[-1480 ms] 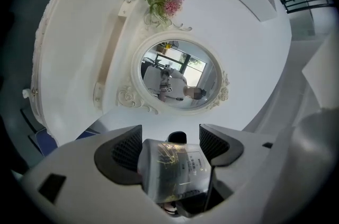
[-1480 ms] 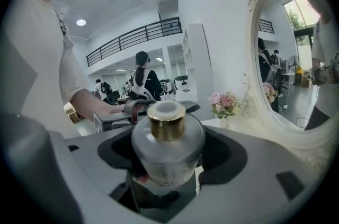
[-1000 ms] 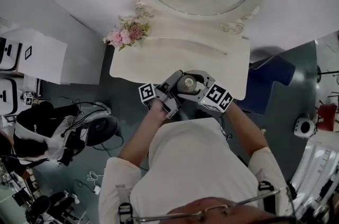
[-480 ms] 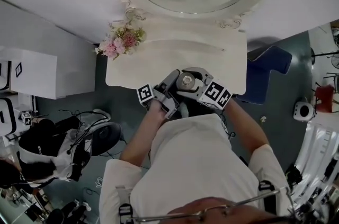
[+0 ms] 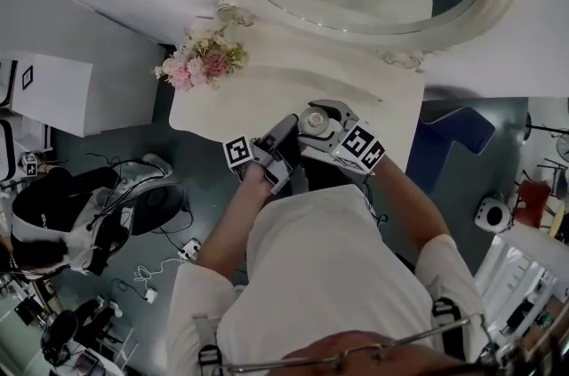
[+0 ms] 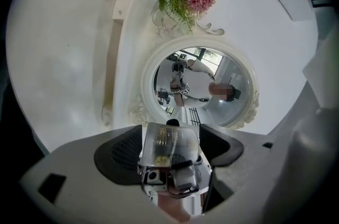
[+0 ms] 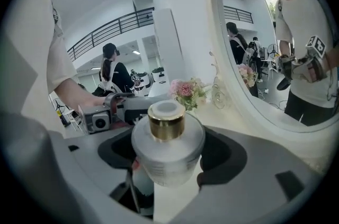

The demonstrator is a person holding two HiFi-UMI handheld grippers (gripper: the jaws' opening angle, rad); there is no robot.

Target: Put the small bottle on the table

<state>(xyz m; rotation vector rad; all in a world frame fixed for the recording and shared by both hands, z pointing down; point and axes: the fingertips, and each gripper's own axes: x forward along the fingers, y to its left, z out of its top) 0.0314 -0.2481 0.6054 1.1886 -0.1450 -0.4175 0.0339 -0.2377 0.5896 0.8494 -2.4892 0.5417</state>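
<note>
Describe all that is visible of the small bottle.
The small bottle is round, seemingly frosted white glass, with a gold collar and a pale flat cap. It stands upright between the jaws of the right hand-held gripper, over the front part of the white table. The left hand-held gripper grips it too.

No word, brand or number can be read. Fine gold print is carried on the side of the small bottle [image 6: 169,139], but it cannot be made out. Black-and-white square markers are shown on the left cube [image 5: 238,153] of the left tongs [image 5: 291,127], on the right cube [image 5: 360,149] of the right tongs [image 5: 313,120], and on a white cabinet [image 5: 36,85]. Only patterns are given, no letters.
</note>
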